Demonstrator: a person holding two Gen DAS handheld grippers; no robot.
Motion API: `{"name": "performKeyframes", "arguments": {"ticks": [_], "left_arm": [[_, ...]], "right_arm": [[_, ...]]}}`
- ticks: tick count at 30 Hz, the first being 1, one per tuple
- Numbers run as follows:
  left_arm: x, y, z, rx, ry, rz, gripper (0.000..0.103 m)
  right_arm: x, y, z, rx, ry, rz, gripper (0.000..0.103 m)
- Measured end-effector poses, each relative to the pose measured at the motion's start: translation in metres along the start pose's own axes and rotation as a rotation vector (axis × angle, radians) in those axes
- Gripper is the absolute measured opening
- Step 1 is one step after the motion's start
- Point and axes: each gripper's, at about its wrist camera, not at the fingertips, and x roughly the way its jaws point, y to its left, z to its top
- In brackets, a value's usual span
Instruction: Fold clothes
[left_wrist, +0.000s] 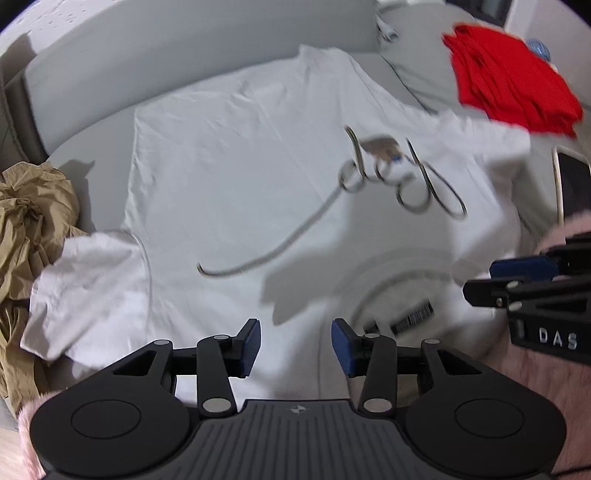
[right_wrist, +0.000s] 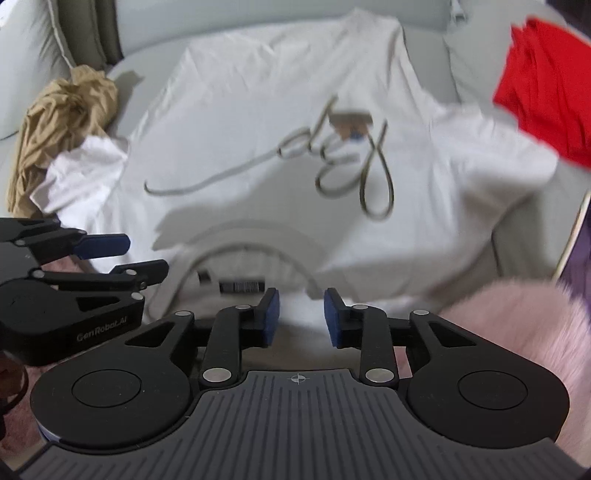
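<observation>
A white T-shirt (left_wrist: 229, 155) with a grey script print lies spread flat on a pale bed, collar towards me; it also shows in the right wrist view (right_wrist: 258, 92). My left gripper (left_wrist: 295, 347) is open and empty above the shirt, just left of the collar (left_wrist: 388, 280). My right gripper (right_wrist: 301, 317) is open and empty over the collar's near edge (right_wrist: 251, 254). Each gripper shows in the other's view, the right one (left_wrist: 517, 284) at the right edge and the left one (right_wrist: 122, 258) at the left edge. The views are motion-blurred.
A crumpled tan garment (left_wrist: 29, 229) lies at the shirt's left sleeve, also in the right wrist view (right_wrist: 59, 122). A folded red garment (left_wrist: 513, 81) sits on a pillow at the back right. A pink fluffy cloth (right_wrist: 517, 325) is near my right gripper. A phone-like slab (left_wrist: 572, 184) lies right.
</observation>
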Motion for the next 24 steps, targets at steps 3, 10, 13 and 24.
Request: {"name": "performKeyframes", "arguments": {"ticks": [3,10,13,24], "left_arm": [[0.006,0.010,0.018,-0.039,-0.023,0.001,0.046],[0.054,0.022,0.044,-0.061,0.017,0.049,0.050],[0.074,0.025,0.044,-0.070,0.033,0.064,0.052],[0.097,0.112,0.150,-0.199,-0.139,0.096,0.055]], "right_arm": [[0.005,-0.004,0.020,0.004,-0.015,-0.003,0.033],[0.044,-0.014,0.071,0.022,0.007,-0.044,0.033],[0.071,-0.018,0.075,0.033,0.061,-0.060,0.034],[0.066,-0.040,0.191,-0.068,-0.202,-0.027,0.036]]}}
